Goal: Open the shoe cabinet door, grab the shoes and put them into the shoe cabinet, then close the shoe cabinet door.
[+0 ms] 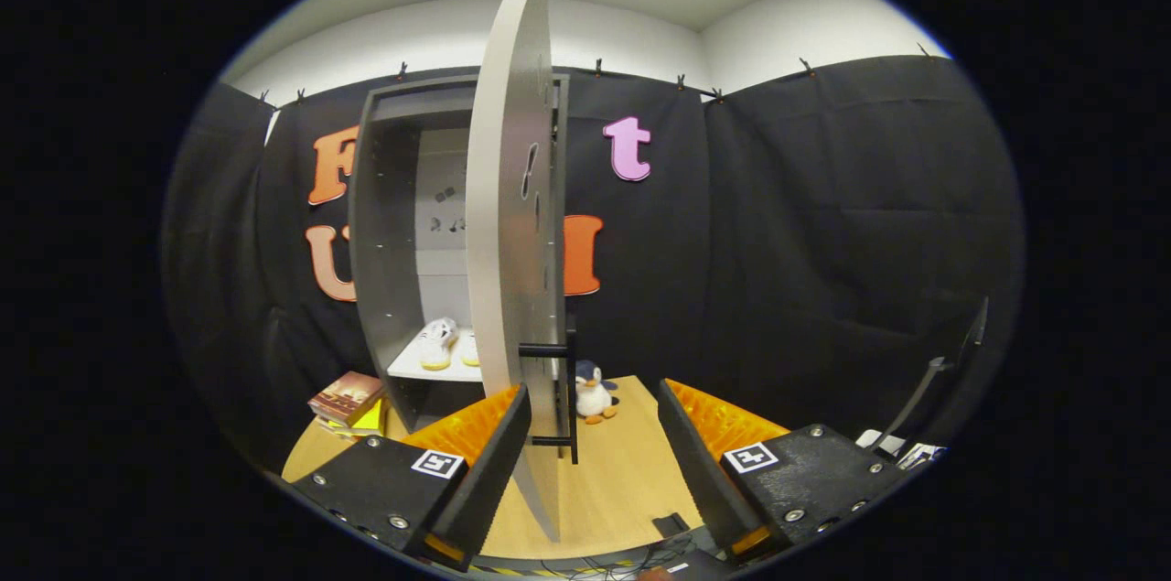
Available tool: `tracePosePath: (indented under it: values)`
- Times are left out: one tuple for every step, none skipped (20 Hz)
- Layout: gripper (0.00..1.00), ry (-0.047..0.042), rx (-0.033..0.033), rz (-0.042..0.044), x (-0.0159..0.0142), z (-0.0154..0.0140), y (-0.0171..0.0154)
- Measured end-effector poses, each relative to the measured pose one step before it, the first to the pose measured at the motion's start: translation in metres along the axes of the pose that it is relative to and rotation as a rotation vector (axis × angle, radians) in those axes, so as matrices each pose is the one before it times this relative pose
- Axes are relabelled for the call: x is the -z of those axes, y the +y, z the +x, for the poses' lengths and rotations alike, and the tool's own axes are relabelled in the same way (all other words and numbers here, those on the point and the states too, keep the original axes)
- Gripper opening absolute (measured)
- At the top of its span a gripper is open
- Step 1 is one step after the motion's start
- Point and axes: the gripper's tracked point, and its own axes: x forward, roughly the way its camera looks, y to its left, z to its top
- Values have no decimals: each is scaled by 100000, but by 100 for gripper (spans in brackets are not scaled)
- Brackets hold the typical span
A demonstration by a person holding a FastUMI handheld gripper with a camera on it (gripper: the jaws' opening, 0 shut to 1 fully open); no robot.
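Note:
A tall grey shoe cabinet (384, 224) stands against the booth wall with its door (512, 224) swung wide, edge-on toward me. The door's dark bar handle (569, 398) sits low on its right face. On a white shelf (412, 371) inside rest a pair of white shoes (437, 345) with yellowish soles, partly hidden by the door. My gripper (593, 453) is open; the door's lower edge reaches down between the fingers, close to the left finger (489, 462) and apart from the right finger (695, 462). Nothing is held.
A small stack of books (348, 400) lies on the wooden floor (622, 480) left of the cabinet. A toy penguin (593, 393) sits just right of the door. A dark stand (924, 389) leans at the right. Cables lie near my fingers.

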Motion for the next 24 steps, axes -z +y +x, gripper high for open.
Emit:
tracePosePath:
  values:
    - [88,-305,328,-1975,-125,90,929]
    - [88,-583,415,-2267,-181,-49,917]
    - [88,-407,-127,-1950,107,406,1202]
    - [88,-395,-872,-969,-187,77,1319]
    - [88,-272,-1471,106,-193,146,1339]
    - [88,48,-1828,952,-146,211,1325]
    - [88,68,-1814,1202,-77,287,1307]
    - [88,-141,-1912,450,-155,341,1243]
    - [88,-455,-1455,246,-132,561,1188]
    - [89,-81,-1422,520,-326,306,877]
    - [91,107,-1384,873,-37,844,1035]
    - [92,141,-1304,1201,-139,787,1209]
    - [93,108,-1297,1186,-58,874,1150]
    - [93,169,-1450,923,-57,947,1240]
    - [93,281,-1480,366,-82,933,1303]
    - [93,-13,-1520,-22,10,1060,1212]
    - [93,115,-1388,-287,-54,1004,1079]
    - [93,26,-1383,-174,103,1193,1062]
    - [93,18,-808,-77,-23,1071,782]
    - [93,461,-736,-173,69,1068,672]
    - [93,-570,-740,156,-256,947,197]
    - [93,307,-762,181,-134,837,559]
    - [93,-89,-885,503,-91,865,445]
    - [93,157,-857,394,-80,798,360]
